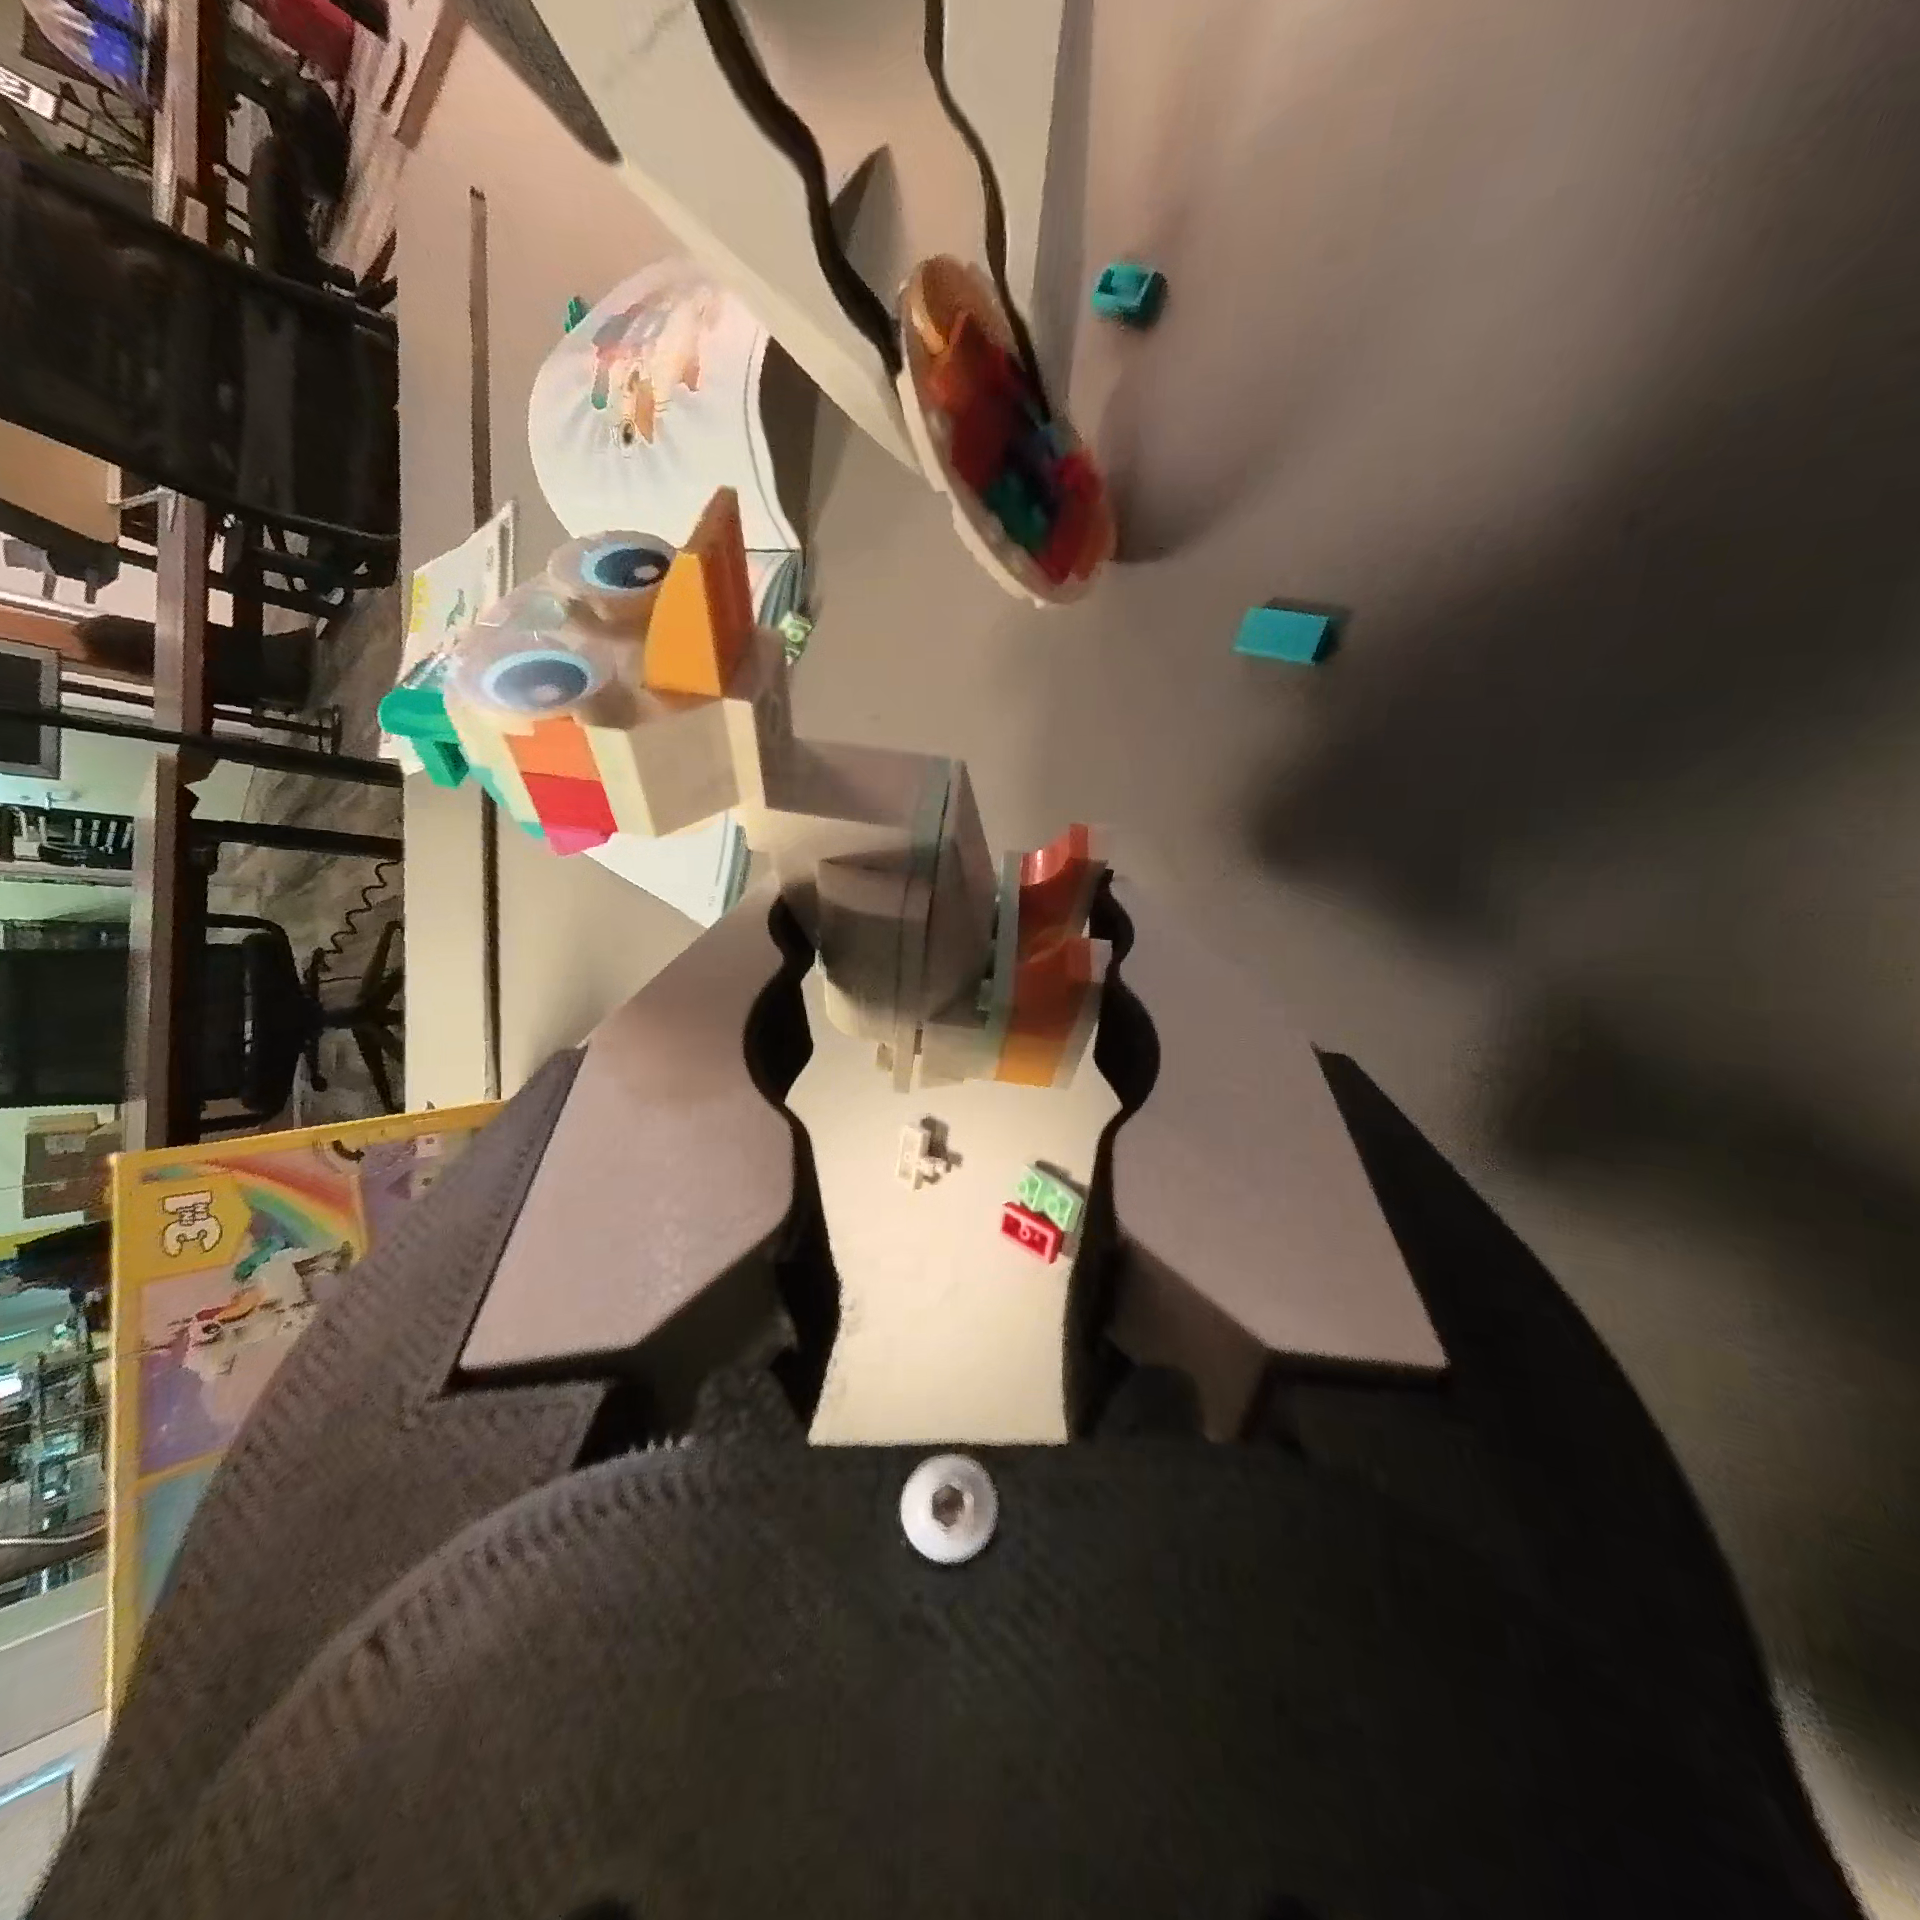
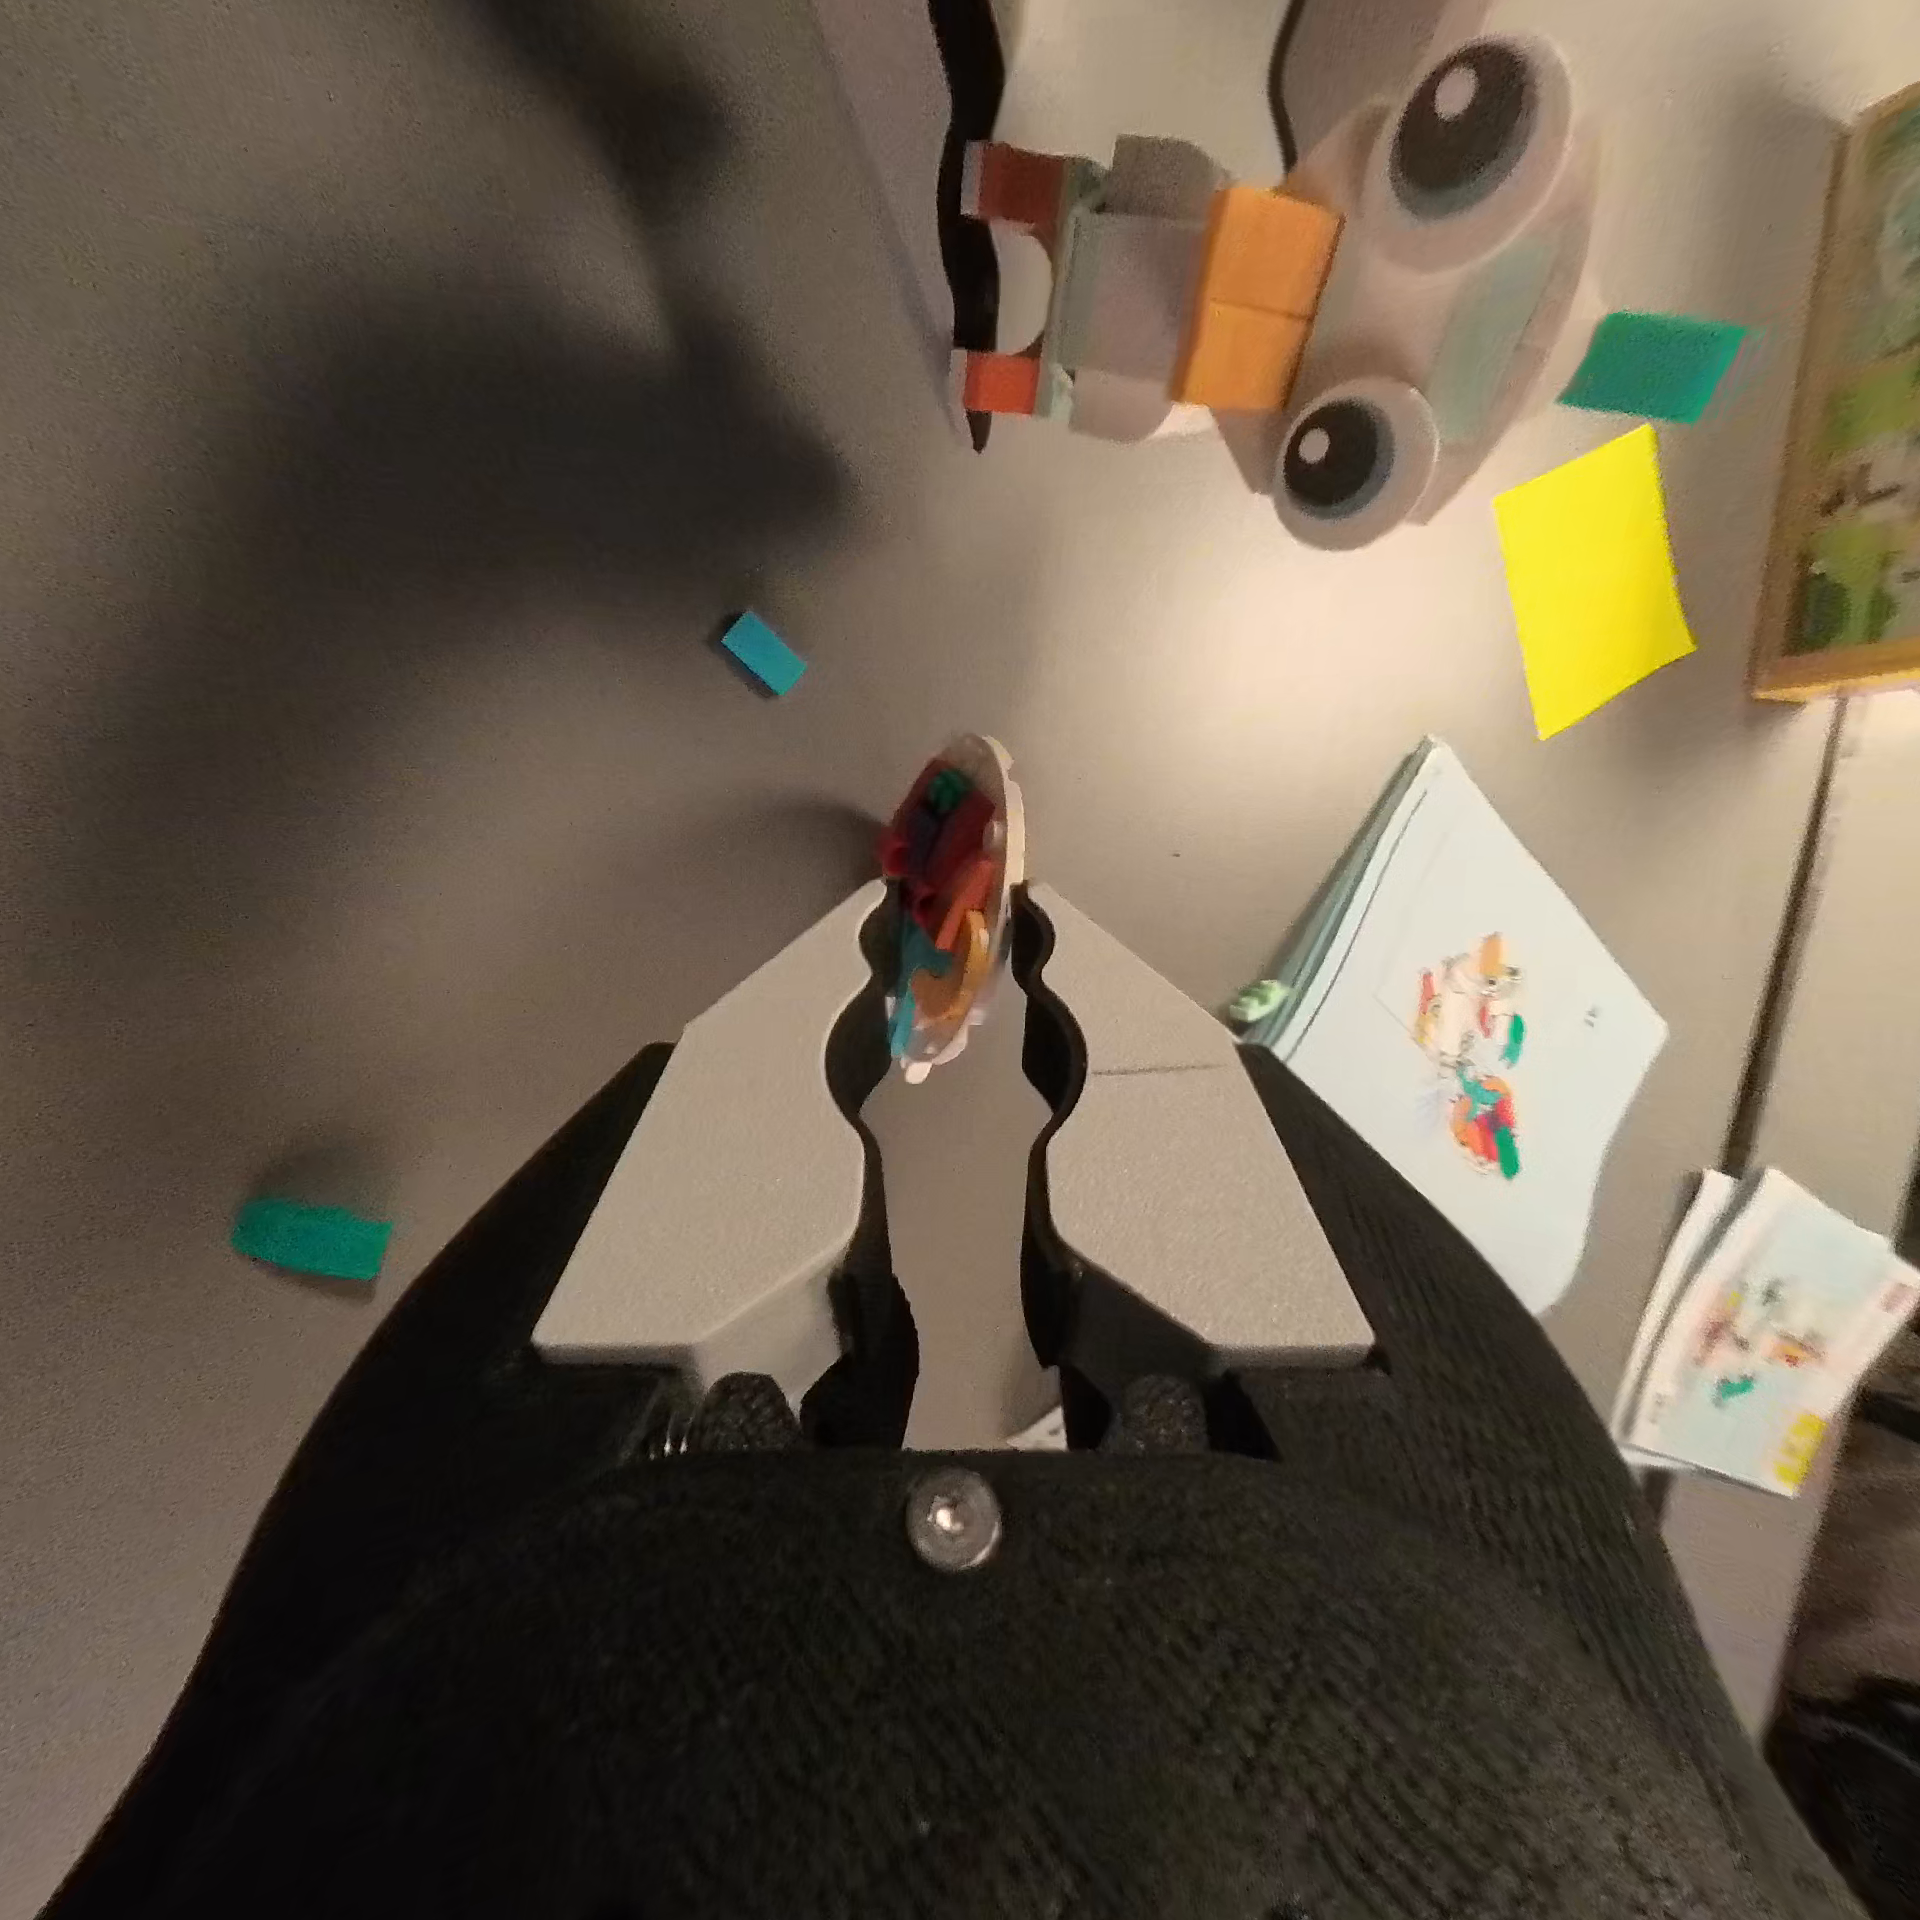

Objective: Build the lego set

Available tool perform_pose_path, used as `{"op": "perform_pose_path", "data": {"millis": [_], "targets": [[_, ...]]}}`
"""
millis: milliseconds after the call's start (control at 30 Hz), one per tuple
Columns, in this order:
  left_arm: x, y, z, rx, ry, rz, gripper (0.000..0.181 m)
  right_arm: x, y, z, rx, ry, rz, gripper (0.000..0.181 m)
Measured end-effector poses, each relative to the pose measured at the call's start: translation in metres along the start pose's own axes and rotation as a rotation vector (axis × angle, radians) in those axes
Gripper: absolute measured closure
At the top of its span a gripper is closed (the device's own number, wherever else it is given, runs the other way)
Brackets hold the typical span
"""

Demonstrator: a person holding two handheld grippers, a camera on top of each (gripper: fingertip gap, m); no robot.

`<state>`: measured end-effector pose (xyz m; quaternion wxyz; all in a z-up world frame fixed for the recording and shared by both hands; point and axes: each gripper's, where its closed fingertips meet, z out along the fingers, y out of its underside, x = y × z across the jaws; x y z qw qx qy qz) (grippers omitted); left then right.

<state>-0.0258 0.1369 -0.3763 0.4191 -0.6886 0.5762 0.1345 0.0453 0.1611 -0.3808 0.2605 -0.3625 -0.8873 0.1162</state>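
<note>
My left gripper (image 1: 940, 920) is shut on the lower body of a Lego bird model (image 1: 634, 686), held sideways above the table. The bird has two big blue eyes, an orange beak and red and orange feet. It also shows in the right wrist view (image 2: 1268, 281), with one left finger (image 2: 883, 208) beside it. My right gripper (image 2: 951, 920) is shut on the edge of a round white Lego disc (image 2: 940, 831) with red, orange, blue and teal pieces. In the left wrist view the disc (image 1: 1003, 436) hangs from my right gripper (image 1: 956, 322), just above and apart from the bird.
Teal bricks lie loose on the grey table (image 1: 1127, 291) (image 1: 1283, 632) (image 2: 764, 649) (image 2: 312, 1236). Small white (image 1: 925, 1153), green (image 1: 1049, 1190) and red (image 1: 1034, 1231) pieces lie below my left fingers. Instruction booklets (image 2: 1455, 1018) (image 2: 1766, 1330), a yellow paper (image 2: 1590, 582) and the yellow set box (image 1: 260, 1299) are nearby. Spacing between my two grippers at the tips: around 8 centimeters.
</note>
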Motion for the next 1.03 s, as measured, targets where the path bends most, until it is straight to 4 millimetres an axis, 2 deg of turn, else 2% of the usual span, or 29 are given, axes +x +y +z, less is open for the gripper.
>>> {"op": "perform_pose_path", "data": {"millis": [233, 433, 533, 567, 633, 667, 733, 800, 867, 900, 1033], "targets": [[0.006, 0.001, 0.001, -0.004, 0.009, 0.005, 0.129, -0.01, -0.001, 0.009, -0.021, -0.158, 0.167, 0.163], [0.012, -0.006, 0.002, 0.004, 0.014, 0.041, 0.129, -0.005, -0.004, 0.013, -0.015, -0.187, 0.286, 0.164], [0.008, -0.009, -0.002, 0.015, -0.035, 0.078, 0.129, 0.001, 0.006, 0.01, -0.015, -0.185, 0.366, 0.164], [0.003, -0.014, -0.006, 0.036, -0.075, 0.1, 0.129, 0.009, 0.009, 0.006, 0.008, -0.161, 0.409, 0.165], [-0.01, -0.03, -0.019, 0.106, -0.179, 0.16, 0.129, 0.035, 0.003, -0.011, 0.153, -0.095, 0.538, 0.165], [-0.016, -0.042, -0.027, 0.149, -0.226, 0.191, 0.129, 0.05, -0.009, -0.025, 0.293, -0.066, 0.614, 0.165], [-0.025, -0.07, -0.042, 0.233, -0.316, 0.277, 0.129, 0.078, -0.044, -0.065, 0.653, -0.036, 0.733, 0.164], [-0.028, -0.099, -0.053, 0.301, -0.376, 0.363, 0.13, 0.095, -0.073, -0.108, 0.987, -0.051, 0.822, 0.165], [-0.028, -0.123, -0.063, 0.364, -0.418, 0.44, 0.129, 0.097, -0.093, -0.136, 1.226, -0.134, 0.901, 0.165], [-0.027, -0.134, -0.068, 0.392, -0.44, 0.469, 0.129, 0.093, -0.101, -0.142, 1.295, -0.192, 0.927, 0.164], [-0.026, -0.158, -0.087, 0.478, -0.476, 0.508, 0.13, 0.071, -0.121, -0.153, 1.412, -0.356, 0.979, 0.165]]}}
